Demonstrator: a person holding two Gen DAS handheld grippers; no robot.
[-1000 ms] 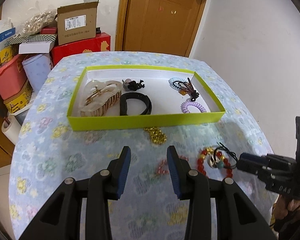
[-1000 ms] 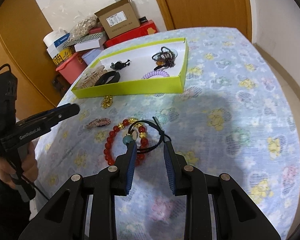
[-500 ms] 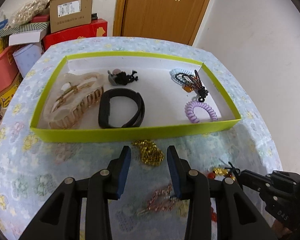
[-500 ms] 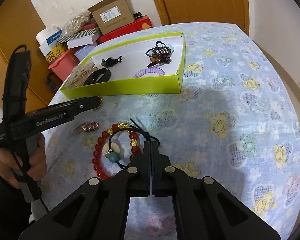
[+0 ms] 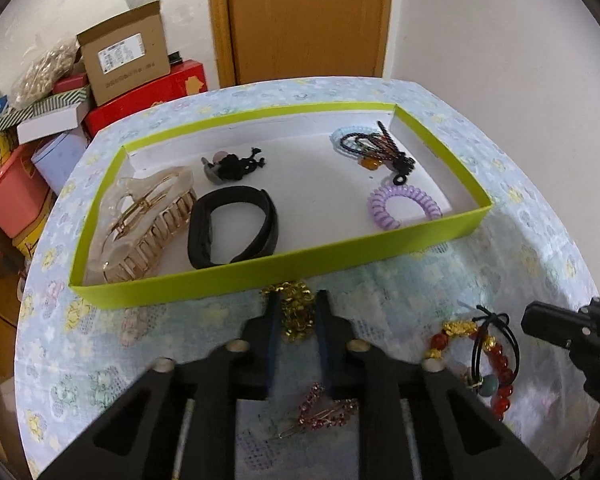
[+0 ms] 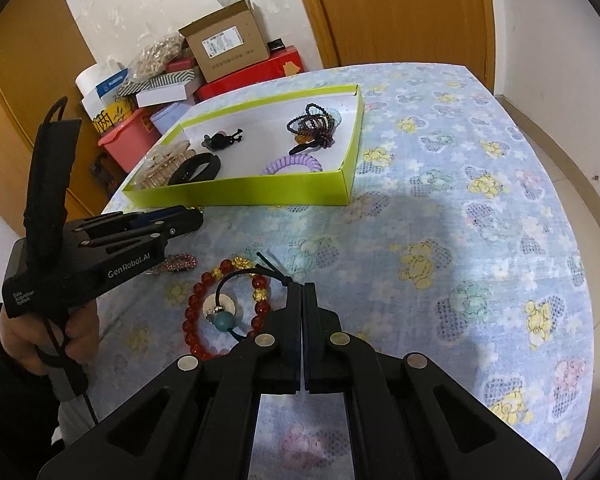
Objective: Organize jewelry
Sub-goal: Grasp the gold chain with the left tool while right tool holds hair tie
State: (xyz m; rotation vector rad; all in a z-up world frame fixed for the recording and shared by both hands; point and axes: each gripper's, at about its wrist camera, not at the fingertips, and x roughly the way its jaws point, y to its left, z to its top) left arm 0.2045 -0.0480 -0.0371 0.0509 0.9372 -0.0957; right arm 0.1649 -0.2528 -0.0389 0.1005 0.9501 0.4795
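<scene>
Now the left gripper [image 5: 294, 316] straddles a gold chain [image 5: 294, 312] beside the green tray [image 5: 260, 270], fingers parted; squeeze low on the cloth. Right gripper [image 6: 303, 300] pinches a black cord [image 6: 276, 274].

Lime-green shallow cardboard tray [image 5: 284, 272] with white floor; pale blue flower-patterned tablecloth [image 6: 460, 208]; red bead bracelet [image 6: 196, 312] lower left.

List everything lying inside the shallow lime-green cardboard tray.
Inside the lime-green tray: a beige claw hair clip, a black band, a small black hair tie, a lilac spiral tie and a dark beaded bundle covering a pale-blue coil, mostly hidden.
</scene>
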